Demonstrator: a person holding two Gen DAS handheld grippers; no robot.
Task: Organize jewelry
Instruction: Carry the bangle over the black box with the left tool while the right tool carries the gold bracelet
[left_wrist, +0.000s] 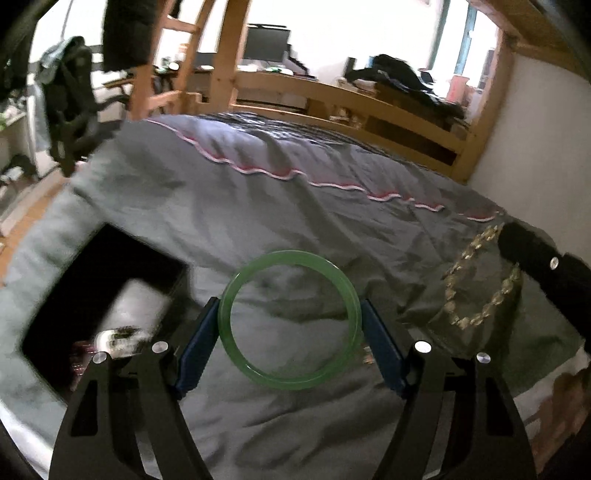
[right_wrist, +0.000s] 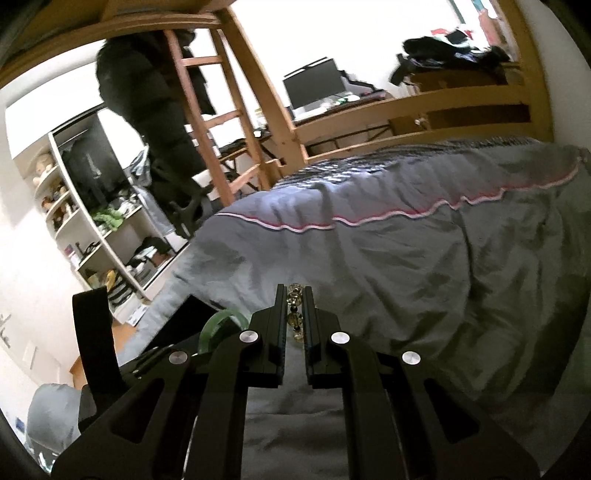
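A translucent green bangle (left_wrist: 291, 256) hangs clear of the grey bedspread (left_wrist: 295, 199), and my left gripper (left_wrist: 289, 302) is shut on it, with a blue pad pressed on each side. Its edge also shows in the right wrist view as the green bangle (right_wrist: 221, 320). My right gripper (right_wrist: 294, 288) is shut on a yellowish beaded bracelet (right_wrist: 294, 317). In the left wrist view that beaded bracelet (left_wrist: 480, 284) dangles as a loop from the right gripper (left_wrist: 511, 236) over the bed's right side.
An open black box (left_wrist: 103, 291) with small jewelry inside lies on the bed at the left, and shows as a black box (right_wrist: 192, 314) in the right wrist view. A wooden bed frame and ladder (right_wrist: 218, 122) stand beyond the bed. Shelves (right_wrist: 92, 221) line the left wall.
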